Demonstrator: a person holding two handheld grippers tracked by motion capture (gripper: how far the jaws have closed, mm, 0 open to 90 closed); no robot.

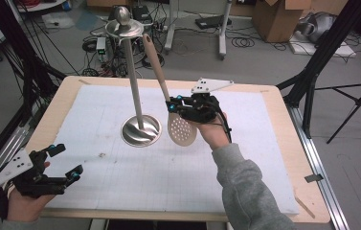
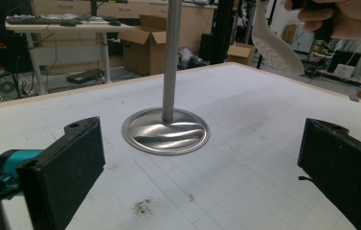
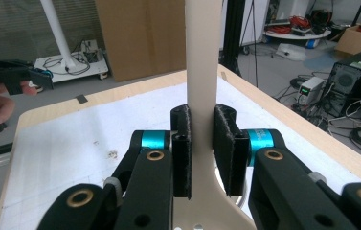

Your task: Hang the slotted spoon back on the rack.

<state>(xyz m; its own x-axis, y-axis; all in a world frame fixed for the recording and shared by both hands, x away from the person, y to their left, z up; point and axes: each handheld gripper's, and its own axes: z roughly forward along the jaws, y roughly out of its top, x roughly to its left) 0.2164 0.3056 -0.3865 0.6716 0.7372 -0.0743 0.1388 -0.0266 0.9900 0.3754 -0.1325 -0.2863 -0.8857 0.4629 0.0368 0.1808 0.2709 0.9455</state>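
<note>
A light wooden desk [image 1: 283, 143] is seen here, nearly all of it covered by a white gridded mat [image 1: 135, 167] with wood left bare along the edges. A shiny metal stand [image 1: 141, 130] is planted on the mat, about mid-desk, a bit toward the far edge. A small dark smudge [image 1: 103, 155] is spotted on the mat, left of the stand's round base.

I am working in a lab or robotics workshop; black tripod legs [image 1: 345, 103] ring the wooden table [image 1: 283, 124], which carries a white gridded mat [image 1: 120, 172]; cables [image 1: 245, 42] and electronics litter the grey floor; cardboard boxes [image 1: 278, 17] and a desk with keyboards [image 2: 53, 21] stand behind.
</note>
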